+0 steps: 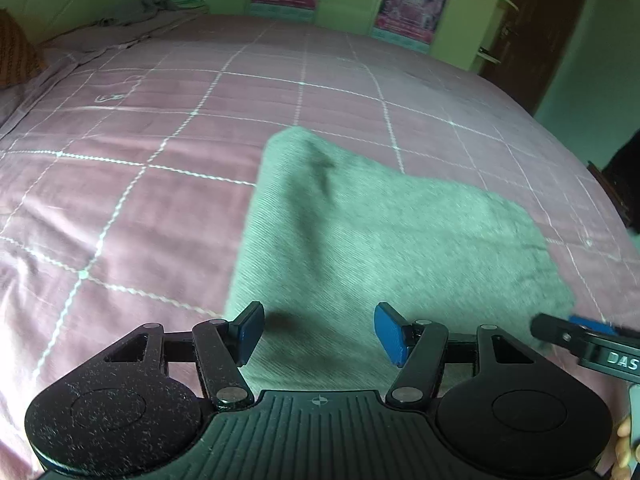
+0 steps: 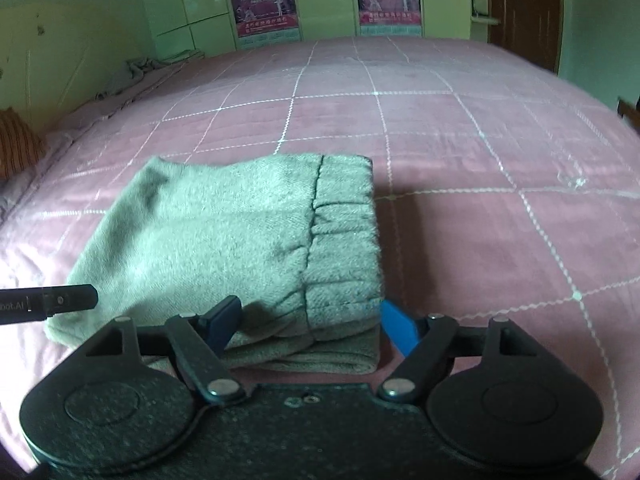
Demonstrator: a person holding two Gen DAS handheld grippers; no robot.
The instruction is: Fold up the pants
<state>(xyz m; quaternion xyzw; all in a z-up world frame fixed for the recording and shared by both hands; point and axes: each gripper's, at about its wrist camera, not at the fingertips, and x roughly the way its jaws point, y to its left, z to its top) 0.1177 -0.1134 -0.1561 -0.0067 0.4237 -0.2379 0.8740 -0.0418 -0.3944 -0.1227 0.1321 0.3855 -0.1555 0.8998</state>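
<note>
Grey fleece pants (image 2: 232,248) lie folded in a thick rectangular stack on the pink checked bedspread (image 2: 460,184). The elastic waistband (image 2: 344,236) is on the right side of the stack. The pants also show in the left wrist view (image 1: 380,240). My left gripper (image 1: 319,334) is open and empty over the near edge of the pants. My right gripper (image 2: 316,326) is open, with its jaws either side of the near waistband corner. The right gripper's tip shows in the left wrist view (image 1: 576,332), and the left gripper's tip shows in the right wrist view (image 2: 68,300).
The bed fills both views. A bundle of grey cloth (image 2: 136,68) lies at the far left edge by the green wall. A striped orange cushion (image 2: 16,140) is at the left. A brown door (image 2: 524,8) stands at the far right.
</note>
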